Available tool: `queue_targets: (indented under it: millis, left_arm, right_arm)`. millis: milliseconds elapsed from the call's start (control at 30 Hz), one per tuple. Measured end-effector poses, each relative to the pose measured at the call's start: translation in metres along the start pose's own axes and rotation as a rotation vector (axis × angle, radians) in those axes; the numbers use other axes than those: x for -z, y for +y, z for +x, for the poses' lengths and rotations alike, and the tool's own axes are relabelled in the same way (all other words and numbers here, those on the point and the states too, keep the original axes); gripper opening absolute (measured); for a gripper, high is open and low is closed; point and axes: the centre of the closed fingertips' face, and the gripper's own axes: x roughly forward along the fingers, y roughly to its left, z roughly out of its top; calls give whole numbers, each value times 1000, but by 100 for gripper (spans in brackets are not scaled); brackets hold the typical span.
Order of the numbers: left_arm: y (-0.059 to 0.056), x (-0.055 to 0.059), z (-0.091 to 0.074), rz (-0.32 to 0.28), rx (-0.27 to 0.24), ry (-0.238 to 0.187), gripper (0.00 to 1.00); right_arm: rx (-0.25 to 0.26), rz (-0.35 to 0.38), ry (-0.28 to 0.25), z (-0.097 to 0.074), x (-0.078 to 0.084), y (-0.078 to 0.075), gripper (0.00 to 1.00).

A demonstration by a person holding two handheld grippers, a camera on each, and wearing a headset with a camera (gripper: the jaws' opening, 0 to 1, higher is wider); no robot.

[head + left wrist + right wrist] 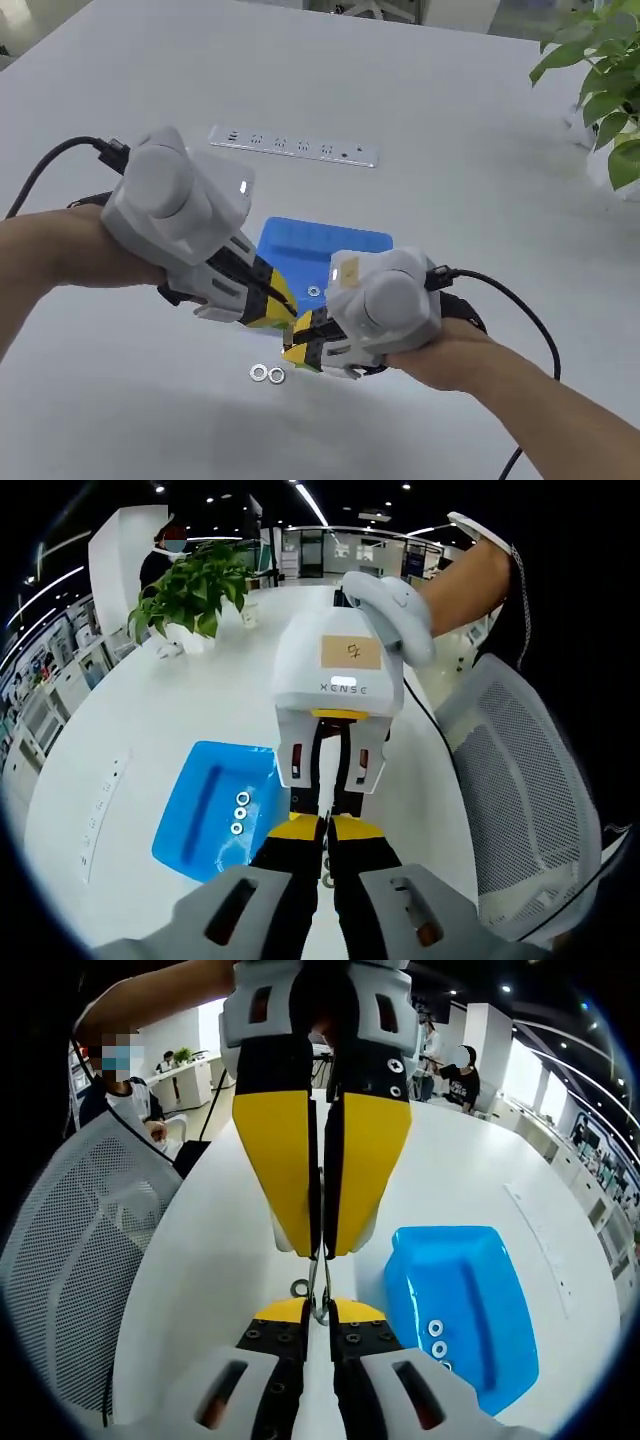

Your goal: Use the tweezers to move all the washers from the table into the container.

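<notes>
The tweezers (319,1278) are clamped between the closed jaws of both the left tool (322,832) and the right tool (320,1312), which are met tip to tip. Two washers (268,374) are seen on the tabletop (450,200) just beside the tips; three others lie in the container (195,820) to the left tool's left.

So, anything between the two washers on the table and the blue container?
No loose object. In the head view the left gripper and right gripper, jaws both shut on the tweezers, sit over the stretch of table between the washers and the container.
</notes>
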Motion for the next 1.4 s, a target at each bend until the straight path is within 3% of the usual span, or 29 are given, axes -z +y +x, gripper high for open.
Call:
queue_targets:
  millis: [700,1000,1400]
  left_arm:
    - [6,-33,-26,64,-18,-19,5]
    - [19,-49,-33,103,-28,-17,5]
    - [43,-58,-33,143,-52,-28,5]
  right_arm:
    - [58,-31,-4,-31,-28,-14,9]
    - [93,-38,-18,-44,-36,-31,9]
    - [131,-35,-37,-51,-38,-58,9]
